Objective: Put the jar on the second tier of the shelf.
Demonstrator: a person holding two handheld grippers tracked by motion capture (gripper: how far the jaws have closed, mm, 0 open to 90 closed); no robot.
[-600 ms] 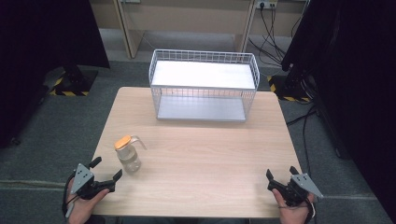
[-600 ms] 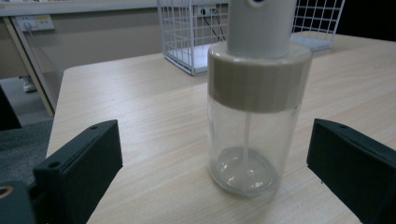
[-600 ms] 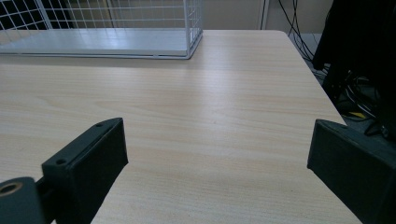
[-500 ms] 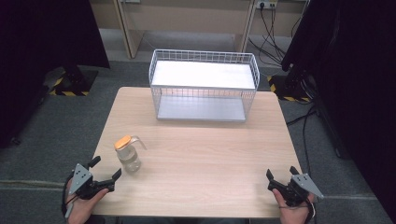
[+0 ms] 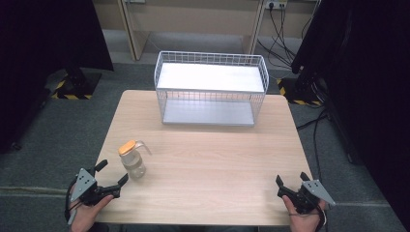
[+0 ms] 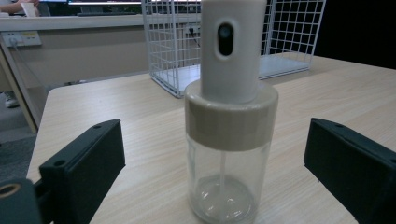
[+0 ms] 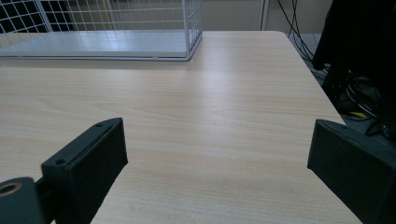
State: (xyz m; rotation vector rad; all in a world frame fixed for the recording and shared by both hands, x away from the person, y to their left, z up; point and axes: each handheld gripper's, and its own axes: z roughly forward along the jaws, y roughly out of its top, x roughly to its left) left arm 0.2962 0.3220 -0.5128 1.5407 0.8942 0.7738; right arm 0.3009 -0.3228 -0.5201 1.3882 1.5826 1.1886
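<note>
With jaws spread wide, my left gripper (image 5: 112, 180) sits just near-left of the upright spray bottle (image 5: 132, 159); axis vertical, centred between jaws, no contact. Right gripper (image 5: 293, 186) far off, also spread.

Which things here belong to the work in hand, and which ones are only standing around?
Part of the work:
- spray bottle, upright on the table, between the open jaws of the left gripper but not touched
- wire basket at the far edge, probably

Standing around:
- right gripper, open over bare table
- cables on the floor behind
</note>
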